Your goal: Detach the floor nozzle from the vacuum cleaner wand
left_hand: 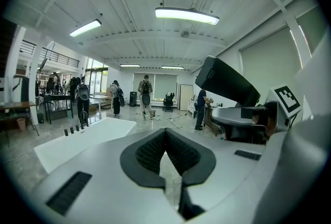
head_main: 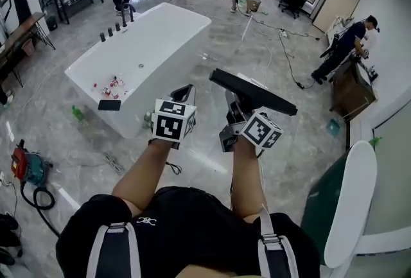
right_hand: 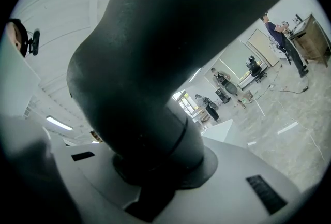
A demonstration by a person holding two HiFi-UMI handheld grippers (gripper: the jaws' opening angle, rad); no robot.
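Observation:
The black floor nozzle [head_main: 253, 92] is held up in the air in front of me, a flat bar on a thick neck. My right gripper [head_main: 236, 103] is shut on that neck, which fills the right gripper view [right_hand: 155, 62] and sits between the jaws of the right gripper [right_hand: 155, 166]. The left gripper view shows the nozzle [left_hand: 227, 80] up at the right, well apart from my left gripper [left_hand: 165, 137]. My left gripper [head_main: 184, 92] is raised beside the right one, shut, with nothing between its pads. No wand shows in any view.
A long white tub-shaped stand [head_main: 138, 58] with small items on top lies ahead on the marble floor. A red and teal machine [head_main: 26, 167] with a black hose sits at the left. Cables [head_main: 286, 58] run across the floor. Several people stand at the back, and a white and green board [head_main: 350, 199] is at the right.

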